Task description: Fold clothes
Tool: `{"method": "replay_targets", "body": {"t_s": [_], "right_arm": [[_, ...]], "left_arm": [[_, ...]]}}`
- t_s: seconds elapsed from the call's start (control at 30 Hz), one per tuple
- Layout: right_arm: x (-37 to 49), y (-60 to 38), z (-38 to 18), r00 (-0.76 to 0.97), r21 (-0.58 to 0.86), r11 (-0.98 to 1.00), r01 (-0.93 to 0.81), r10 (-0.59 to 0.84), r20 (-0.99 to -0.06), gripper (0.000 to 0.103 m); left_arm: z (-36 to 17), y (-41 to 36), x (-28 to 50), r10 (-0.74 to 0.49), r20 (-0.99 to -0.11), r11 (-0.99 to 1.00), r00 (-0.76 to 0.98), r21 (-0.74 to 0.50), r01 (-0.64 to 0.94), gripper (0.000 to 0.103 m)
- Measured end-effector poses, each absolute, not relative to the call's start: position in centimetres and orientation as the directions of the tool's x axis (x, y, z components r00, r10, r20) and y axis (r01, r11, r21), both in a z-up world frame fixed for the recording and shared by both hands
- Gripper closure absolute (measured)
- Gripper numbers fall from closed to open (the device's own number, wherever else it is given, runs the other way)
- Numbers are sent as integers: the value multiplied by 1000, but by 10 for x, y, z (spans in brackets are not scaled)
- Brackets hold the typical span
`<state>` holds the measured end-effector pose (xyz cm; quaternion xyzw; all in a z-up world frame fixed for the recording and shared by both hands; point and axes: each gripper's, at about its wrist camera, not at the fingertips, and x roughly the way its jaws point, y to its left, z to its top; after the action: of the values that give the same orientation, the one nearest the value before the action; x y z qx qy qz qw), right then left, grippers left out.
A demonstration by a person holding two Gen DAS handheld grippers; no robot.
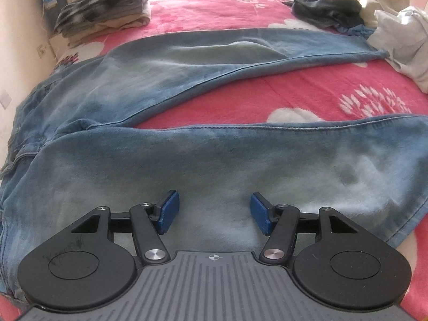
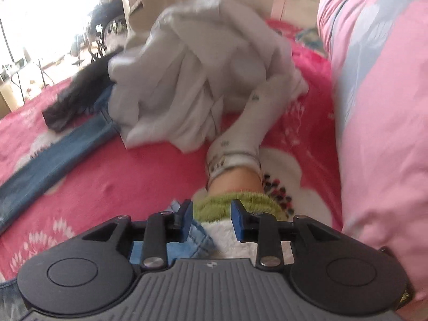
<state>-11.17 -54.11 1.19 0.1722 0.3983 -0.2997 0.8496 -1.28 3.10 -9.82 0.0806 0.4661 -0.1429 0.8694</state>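
— Looking down my left camera, I see the jeans [image 1: 187, 85] spread flat on the bed [image 1: 294, 91], waistband toward the left edge and the two legs splayed out toward the right edge, with pink blanket showing between them.

— And your left tongs [image 1: 214, 212]?

— Wide open, holding nothing, poised over the nearer leg close to the bed's near edge. I cannot tell whether the blue pads [image 1: 169, 211] touch the denim.

— What else lies on the bed?

— A stack of folded clothes [image 1: 107, 5] at the far left corner, a dark garment [image 1: 326, 10] at the far right, and a crumpled white garment [image 1: 401, 42] against the right edge, just beyond the hem of the far leg.

— The right side?

— My right tongs [image 2: 211, 220] are open about halfway, gripping nothing. Between the fingers I see a green fuzzy cuff [image 2: 235, 203] and, beyond it, a foot in a white sock [image 2: 240, 139] resting on the blanket. A scrap of light denim [image 2: 192, 240] sits under the left finger. That view is blurred.

— Anything beside it?

— A pink and blue quilt [image 2: 374, 107] bulks up on the right.
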Motion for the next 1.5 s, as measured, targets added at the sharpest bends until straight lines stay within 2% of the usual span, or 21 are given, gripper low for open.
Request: {"method": "replay_targets", "body": {"t_s": [0.1,0.17,0.3,0.5,0.7,0.87,1.13,1.4,1.5], "right_arm": [[-116,-522,23,599,141,798,587,-309,-739,69],[-117,-505,28,663,210,826,522,-239,-709,65],[-114,-461,24,726,335,858,388,-61,-685,62],[-101,-407,-14,666,516,812,273,227,-710,62],[-119,-360,-73,537,648,672,358,419,-732,61],[-137,-352,-106,530,678,566,470,434,-729,61],[-153,-360,-137,581,692,427,582,376,-721,62],[-151,-365,-138,660,708,410,574,280,-697,63],[-149,-363,-137,676,699,436,566,239,-697,72]], "left_arm": [[-90,44,-22,-158,-832,953,533,13,303,44],[-79,63,-31,-142,-822,965,551,8,261,44],[-57,119,-54,-97,-804,994,586,-53,92,44],[-58,195,-94,-63,-799,963,598,-207,-175,43],[-96,247,-118,-115,-773,795,623,-448,-410,43],[-115,277,-115,-147,-705,628,694,-608,-485,43],[-125,287,-106,-127,-669,546,732,-663,-511,43],[-118,285,-109,-75,-646,553,760,-661,-507,62],[-113,281,-109,-50,-638,577,769,-647,-499,70]]}}
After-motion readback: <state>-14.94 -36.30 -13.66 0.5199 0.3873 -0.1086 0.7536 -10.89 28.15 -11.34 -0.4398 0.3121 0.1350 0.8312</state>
